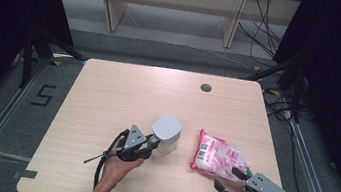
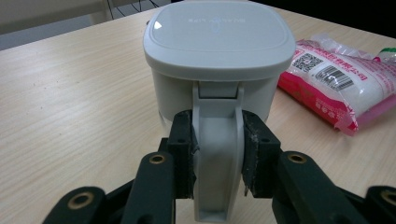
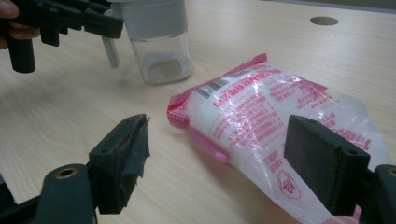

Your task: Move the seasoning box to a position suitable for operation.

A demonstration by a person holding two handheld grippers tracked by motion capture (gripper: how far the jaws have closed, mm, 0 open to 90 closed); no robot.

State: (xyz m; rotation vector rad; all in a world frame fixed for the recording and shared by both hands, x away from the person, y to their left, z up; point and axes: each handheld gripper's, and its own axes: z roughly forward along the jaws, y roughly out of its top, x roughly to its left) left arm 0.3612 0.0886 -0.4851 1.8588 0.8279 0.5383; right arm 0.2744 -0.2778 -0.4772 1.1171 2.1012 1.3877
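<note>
the left gripper (image 2: 218,154) is clamped on the jar (image 1: 166,134) handle (image 2: 218,168) mid-table; it should keep that squeeze level so the jar can't tip. the right gripper (image 3: 233,163) hangs wide open just short of the bag (image 3: 275,121), and should take its near edge squarely.

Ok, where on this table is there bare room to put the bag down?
The whole far half is bare, from the cable hole down to the white-lidded container. The left side is bare too. It is crowded near the front, around the container and the pink bag.
</note>
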